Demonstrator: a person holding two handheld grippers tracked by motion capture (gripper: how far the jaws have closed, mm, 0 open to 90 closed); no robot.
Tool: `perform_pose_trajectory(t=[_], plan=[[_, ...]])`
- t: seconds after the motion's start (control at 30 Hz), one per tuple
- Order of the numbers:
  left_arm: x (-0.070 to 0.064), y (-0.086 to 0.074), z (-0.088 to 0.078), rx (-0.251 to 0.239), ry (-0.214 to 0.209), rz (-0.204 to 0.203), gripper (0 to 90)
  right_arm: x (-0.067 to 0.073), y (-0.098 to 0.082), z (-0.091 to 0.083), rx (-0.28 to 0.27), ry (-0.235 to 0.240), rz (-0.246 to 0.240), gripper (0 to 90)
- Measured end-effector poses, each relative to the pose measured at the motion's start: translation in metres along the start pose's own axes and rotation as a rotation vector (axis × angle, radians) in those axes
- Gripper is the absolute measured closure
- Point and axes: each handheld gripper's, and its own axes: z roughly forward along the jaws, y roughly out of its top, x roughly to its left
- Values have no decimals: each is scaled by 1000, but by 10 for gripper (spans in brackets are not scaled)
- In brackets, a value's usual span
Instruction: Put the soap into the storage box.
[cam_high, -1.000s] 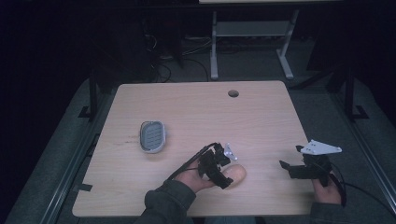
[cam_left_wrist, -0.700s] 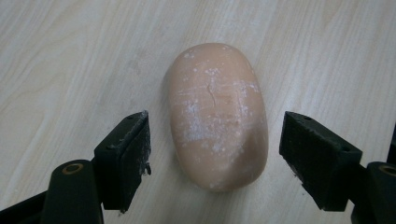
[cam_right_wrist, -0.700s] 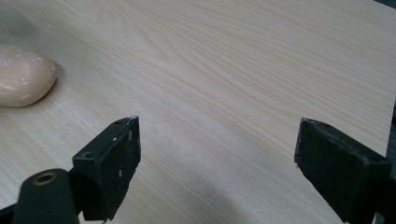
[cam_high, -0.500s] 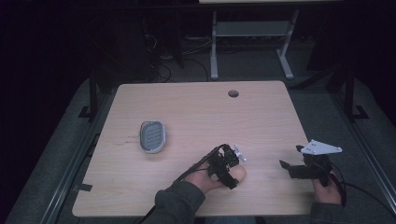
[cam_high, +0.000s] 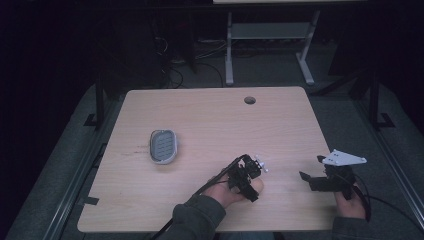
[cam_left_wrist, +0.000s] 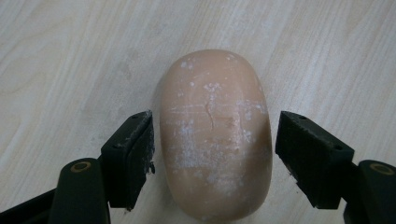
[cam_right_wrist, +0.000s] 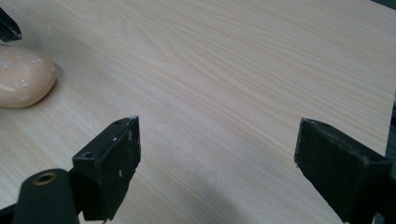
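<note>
The bar of soap (cam_left_wrist: 215, 135) is found lying on the counter (cam_high: 210, 120), its long axis running along and between the jaws of the left tongs (cam_left_wrist: 212, 154), which have just been closing but are not yet pressed on it. The right tongs (cam_right_wrist: 217, 163) are held apart, well clear.

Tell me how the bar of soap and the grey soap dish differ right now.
The bar of soap is peach and solid with white scuffs; the soap dish is grey with a ribbed, hollow inside. The soap lies near the table's front edge between the left gripper jaws, which have just been closing; one pad is at its side, the other stands just off. The dish sits apart, farther back and to the left, untouched. Both are rounded oblongs resting flat on the wooden table.
</note>
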Motion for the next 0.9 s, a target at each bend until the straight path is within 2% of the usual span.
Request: perform_pose_trajectory(t=[0.1,0.3,0.57,0.9], plan=[[0,3,4,23,3,-28,295,0,0,0,0,0,-1,140],[-2,6,7,50,16,-50,307,0,0,0,-1,-1,2,140],[-4,8,13,96,36,-50,302,0,0,0,0,-2,1,140],[-4,10,17,110,33,-68,313,0,0,0,-3,0,1,140]])
